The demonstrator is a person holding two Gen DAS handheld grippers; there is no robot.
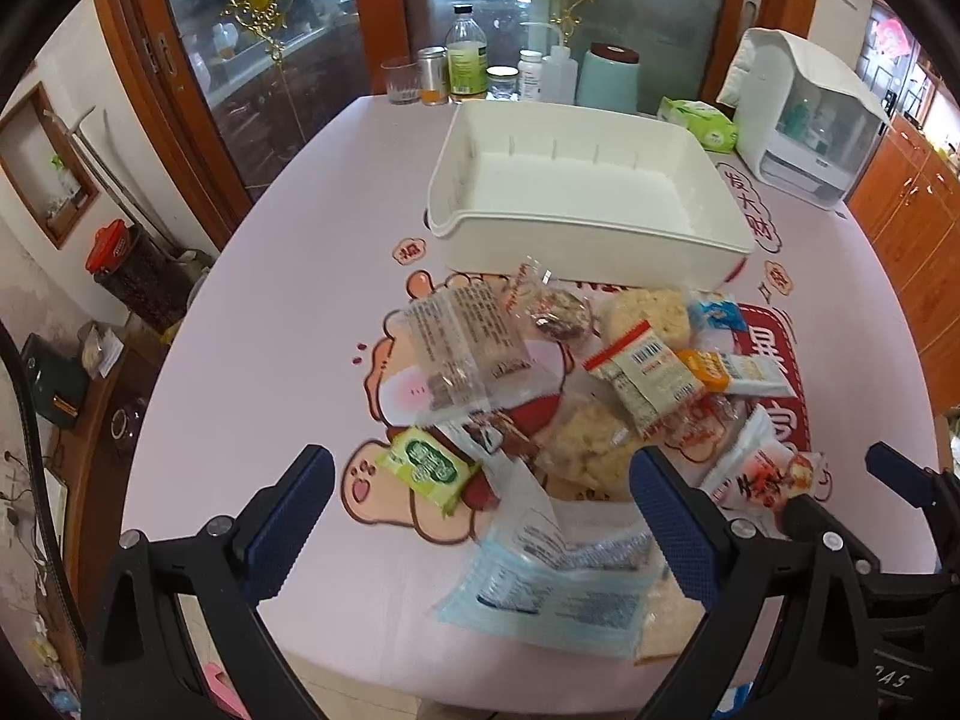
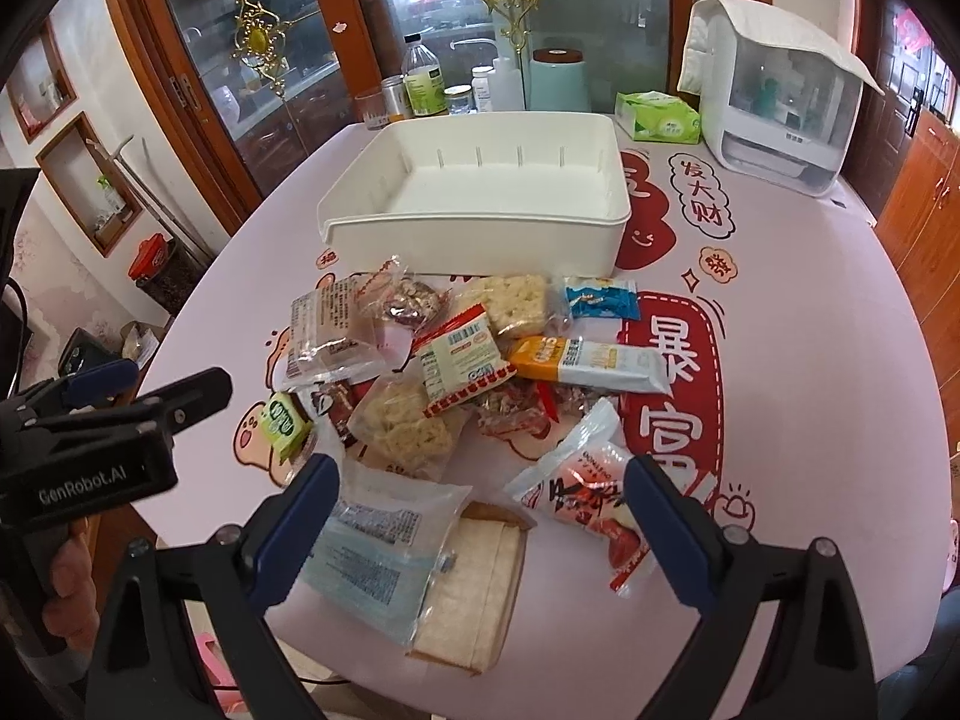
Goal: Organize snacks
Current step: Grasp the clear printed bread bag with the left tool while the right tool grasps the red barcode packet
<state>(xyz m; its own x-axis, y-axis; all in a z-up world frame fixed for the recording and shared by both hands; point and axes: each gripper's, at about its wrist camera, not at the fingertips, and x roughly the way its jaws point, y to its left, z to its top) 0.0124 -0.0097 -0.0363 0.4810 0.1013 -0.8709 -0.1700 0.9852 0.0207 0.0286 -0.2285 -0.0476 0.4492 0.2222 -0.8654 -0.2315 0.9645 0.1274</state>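
Snack pile (image 2: pixel 456 384) lies beyond both grippers' wide jaws.

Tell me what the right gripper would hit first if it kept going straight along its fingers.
Probably the sandwich bread pack with the blue-printed wrapper, lying between the open right gripper fingers; depth is hard to judge.

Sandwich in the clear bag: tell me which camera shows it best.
The right wrist view. There the sandwich lies nearly whole in its bag at the table's near edge, crust and face plain. The left wrist view shows only a pale corner, hidden behind the blue packet and a tong finger.
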